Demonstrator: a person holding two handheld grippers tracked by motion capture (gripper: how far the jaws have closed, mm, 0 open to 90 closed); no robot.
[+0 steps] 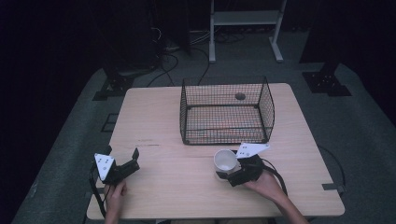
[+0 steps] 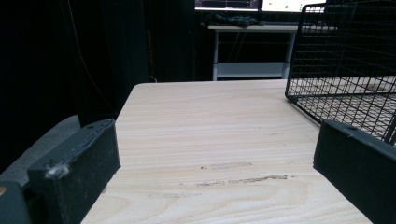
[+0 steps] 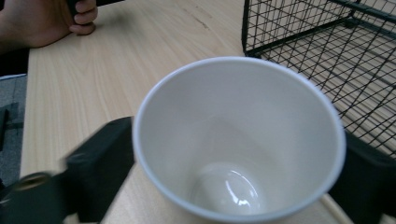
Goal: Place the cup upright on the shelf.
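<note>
pale wooden tabletop (image 1: 177,186): near its front edge our right gripper (image 1: 232,175) clasps the white ceramic cup (image 3: 238,140); black wire basket (image 1: 226,112) just behind; left gripper (image 1: 128,165) released.

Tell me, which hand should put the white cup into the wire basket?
The right. Its gripper already has the cup between its jaws, just in front of the basket. The left gripper sits open and empty, farther away.
</note>
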